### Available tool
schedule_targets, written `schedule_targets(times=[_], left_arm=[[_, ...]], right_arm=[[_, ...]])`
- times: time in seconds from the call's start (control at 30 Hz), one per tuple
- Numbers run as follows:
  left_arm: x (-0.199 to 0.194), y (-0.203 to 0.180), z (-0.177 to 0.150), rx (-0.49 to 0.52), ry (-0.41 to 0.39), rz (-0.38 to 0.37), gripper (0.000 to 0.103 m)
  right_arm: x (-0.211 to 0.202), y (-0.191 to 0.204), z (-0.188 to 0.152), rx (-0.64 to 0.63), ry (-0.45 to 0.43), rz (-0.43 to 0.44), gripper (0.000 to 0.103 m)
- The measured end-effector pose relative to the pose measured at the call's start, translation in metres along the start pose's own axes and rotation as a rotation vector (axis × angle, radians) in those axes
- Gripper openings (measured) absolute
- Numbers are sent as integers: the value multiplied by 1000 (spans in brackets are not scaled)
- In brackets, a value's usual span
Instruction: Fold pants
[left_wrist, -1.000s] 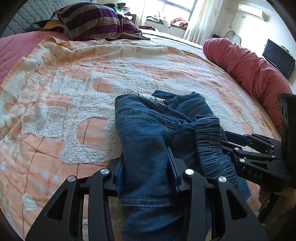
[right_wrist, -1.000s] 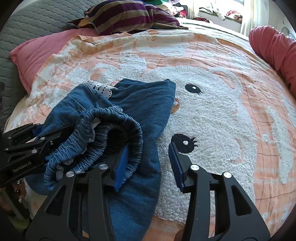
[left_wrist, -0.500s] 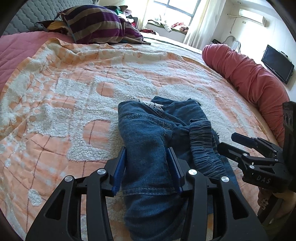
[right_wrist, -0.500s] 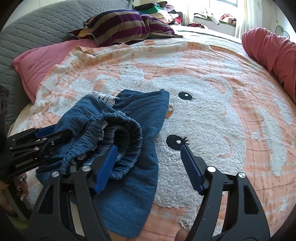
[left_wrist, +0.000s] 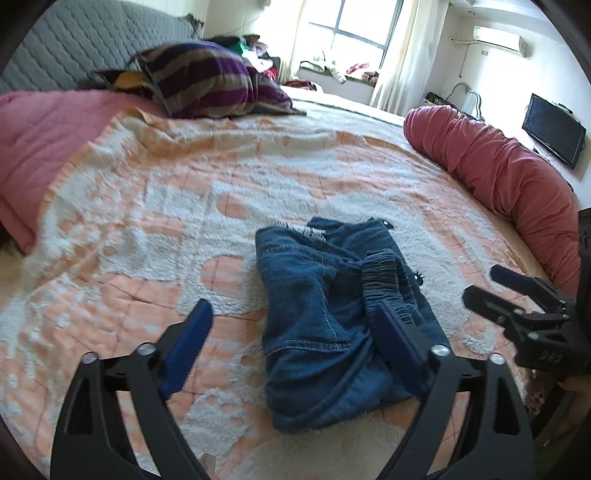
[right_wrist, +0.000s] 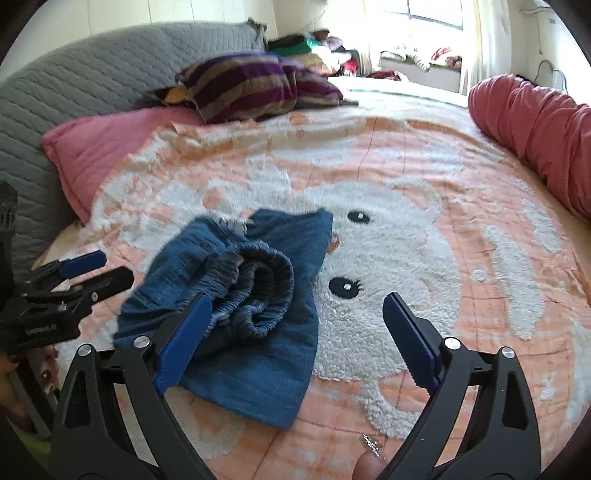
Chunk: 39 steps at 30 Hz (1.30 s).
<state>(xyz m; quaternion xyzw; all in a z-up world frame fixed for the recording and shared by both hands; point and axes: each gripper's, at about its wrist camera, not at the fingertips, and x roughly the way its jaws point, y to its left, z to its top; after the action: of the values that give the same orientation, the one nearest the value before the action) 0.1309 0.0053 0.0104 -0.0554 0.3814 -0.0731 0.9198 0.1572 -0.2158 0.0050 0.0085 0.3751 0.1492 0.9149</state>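
Looking along my left gripper (left_wrist: 293, 321), I see its two blue-padded fingers spread wide with nothing between them but air; the jeans (left_wrist: 340, 328) lie on the bed below and past the tips, the right pad (left_wrist: 400, 343) overlapping the bundle's edge in view, though I cannot tell whether it touches the cloth. My right gripper (right_wrist: 297, 328) is likewise wide apart and holds nothing; its left pad (right_wrist: 184, 345) sits in front of the gathered waistband (right_wrist: 264, 295), its right pad (right_wrist: 412, 343) over the white bear face woven into the blanket (right_wrist: 406, 229).

The jeans sit as a rough folded bundle near the closer edge of the peach-and-white blanket, one flat denim layer underneath and the rolled elastic waistband heaped on top. A strip of white lace trim (left_wrist: 312, 232) peeks from the far end of the bundle.

From the left wrist view, the right gripper (left_wrist: 524, 299) shows at the right edge, just beside the jeans but apart from them. From the right wrist view, the left gripper (right_wrist: 77, 273) shows at the left edge, also clear of the denim.

Beyond the blanket I see a striped pillow (left_wrist: 207, 81), a pink quilt (right_wrist: 107, 151), a grey padded headboard (right_wrist: 92, 85) and a long red bolster (left_wrist: 506, 173).
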Motion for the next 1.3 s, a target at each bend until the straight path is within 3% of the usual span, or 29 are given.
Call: schedule_targets(times=[0.1,0.47,1.0,1.3], left_arm=[[-20,-4,0,13,-39,21,98],[-72,-15,-9,29,-106,25,99],[-106,-16,-51,7,-104,46,99],[-108,-12,-72,22,-73,54,99]], right_arm=[[-20,1,2,-1,-44,-7,93],[-74,12,-7,-49,-124,-14,94],[-116,32,-42,-109,-176,-57,94],[-123,36,-69,-107,-151,-47,94]])
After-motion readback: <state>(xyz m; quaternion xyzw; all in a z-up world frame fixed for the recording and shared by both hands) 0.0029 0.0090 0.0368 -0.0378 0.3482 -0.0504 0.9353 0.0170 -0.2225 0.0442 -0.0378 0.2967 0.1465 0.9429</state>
